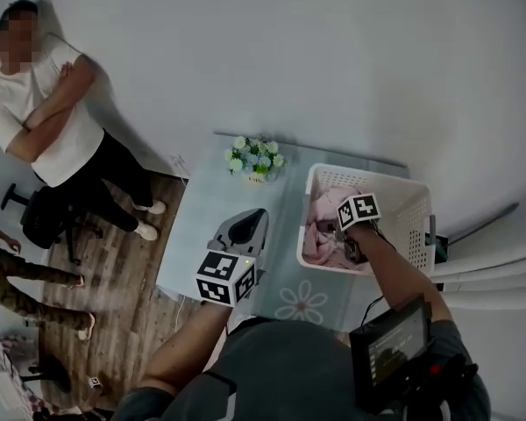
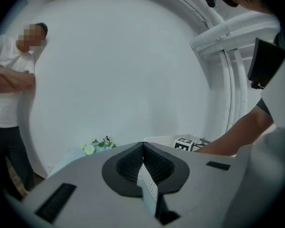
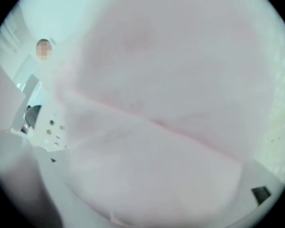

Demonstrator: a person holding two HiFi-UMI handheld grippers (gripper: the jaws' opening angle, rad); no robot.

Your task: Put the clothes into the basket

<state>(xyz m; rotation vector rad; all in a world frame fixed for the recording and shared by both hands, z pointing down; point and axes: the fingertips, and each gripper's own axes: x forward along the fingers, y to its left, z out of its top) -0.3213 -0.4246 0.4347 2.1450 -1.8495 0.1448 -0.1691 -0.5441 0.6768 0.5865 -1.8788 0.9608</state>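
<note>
My right tongs (image 1: 349,244) are spread wide, nose-down on the pink clothes (image 1: 320,235) in the basket (image 1: 394,178); left tongs (image 1: 248,226) pinched together, empty, farther off.

White basket (image 1: 403,200), rectangular, with perforated walls. Stands upright on the right part of the table (image 1: 202,235), open at the top. Holds pale pink clothes (image 1: 320,235), crumpled in a loose heap toward its left wall. Fills nearly the whole right gripper view as blurred pink cloth (image 3: 156,127).
</note>
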